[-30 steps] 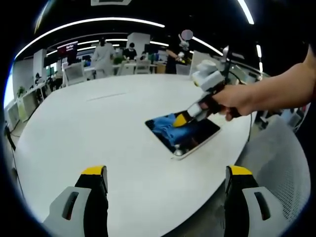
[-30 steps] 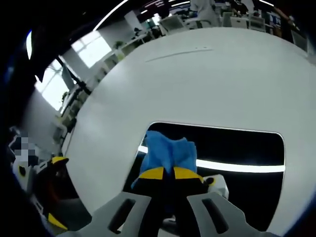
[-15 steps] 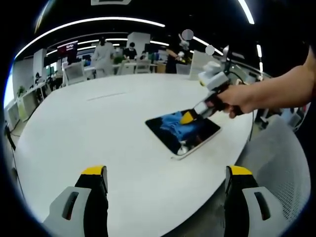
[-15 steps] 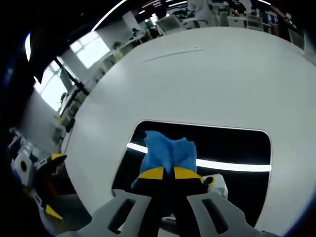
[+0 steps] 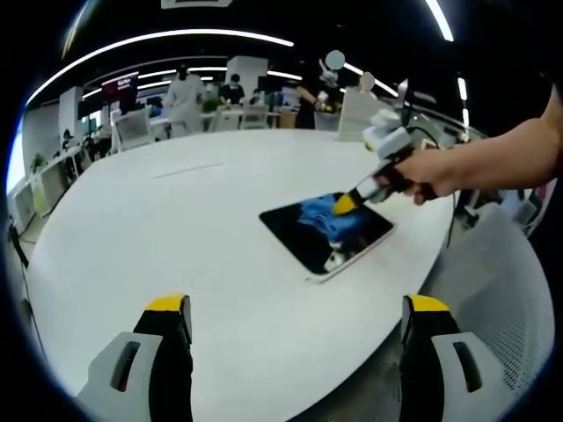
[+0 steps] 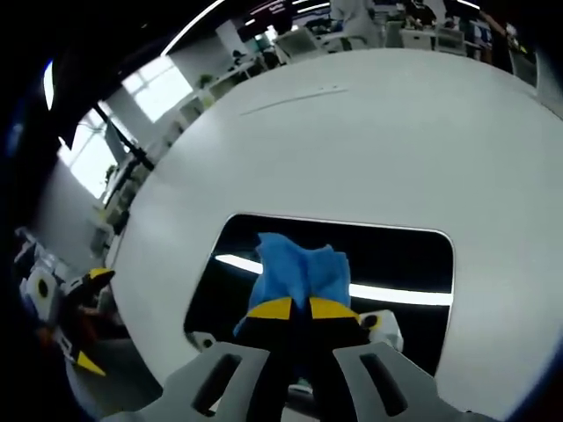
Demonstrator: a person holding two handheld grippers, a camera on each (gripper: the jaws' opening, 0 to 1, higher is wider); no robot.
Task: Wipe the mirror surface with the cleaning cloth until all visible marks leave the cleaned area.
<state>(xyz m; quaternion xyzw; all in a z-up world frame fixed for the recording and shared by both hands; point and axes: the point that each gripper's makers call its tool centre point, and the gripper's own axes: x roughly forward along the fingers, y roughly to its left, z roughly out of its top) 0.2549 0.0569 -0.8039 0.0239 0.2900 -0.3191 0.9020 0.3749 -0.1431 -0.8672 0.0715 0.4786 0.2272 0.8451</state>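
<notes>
— Right tongs (image 6: 292, 308), how do they stand at this moment?

— They are closed on the blue cleaning cloth (image 6: 295, 272). In the right gripper view the two yellow tips are pressed together with the cloth pinched between them, and the cloth spreads forward onto the mirror (image 6: 396, 264). In the left gripper view I see the same tongs (image 5: 345, 205) coming in from the right side, held by a person's hand (image 5: 422, 171), and the cloth (image 5: 330, 217) lies on the dark glass under the tips.

— And where is the mirror?

— It lies flat on the white round table (image 5: 158, 237), near the table's edge on the side of the hand. It is a dark rectangle with a pale frame (image 5: 330, 236). Its glass reflects a long bright ceiling light; this is clear in the right gripper view as a white stripe passing behind the cloth.

— What about the left tongs (image 5: 296, 308)?

— They are wide apart and hold nothing. They hang over the near part of the table, well apart from the mirror. In the right gripper view I can see them also (image 6: 84, 321), small, past the table's edge at the left.

— Anything more in the room?

— Behind the table there are people (image 5: 185, 92) standing among desks and chairs, under long ceiling lights. A grey mesh chair (image 5: 501, 290) is just beside the table at the right.
</notes>
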